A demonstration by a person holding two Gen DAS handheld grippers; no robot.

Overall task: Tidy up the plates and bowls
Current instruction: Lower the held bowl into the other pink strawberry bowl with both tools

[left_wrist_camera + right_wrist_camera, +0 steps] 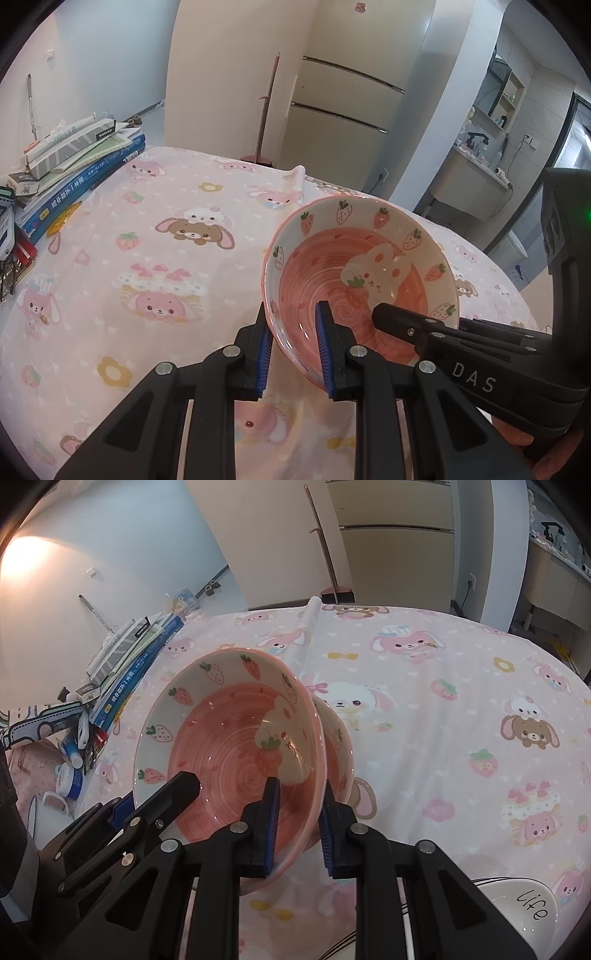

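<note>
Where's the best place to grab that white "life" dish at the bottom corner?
Probably its rim. The white "life" dish looks shallow and seems to lie flat on the pink tablecloth, so one finger over the near edge and one under, coming from above, should suit. Most of it is out of view.

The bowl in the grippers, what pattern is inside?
Pink swirl centre, strawberries around a white band on the bowl; right wrist view.

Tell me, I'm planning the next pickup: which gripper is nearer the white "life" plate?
Right. The right gripper grips the strawberry bowl by its rim, with the plate just beside it; the left gripper grips the bowl's opposite rim, farther off.
</note>
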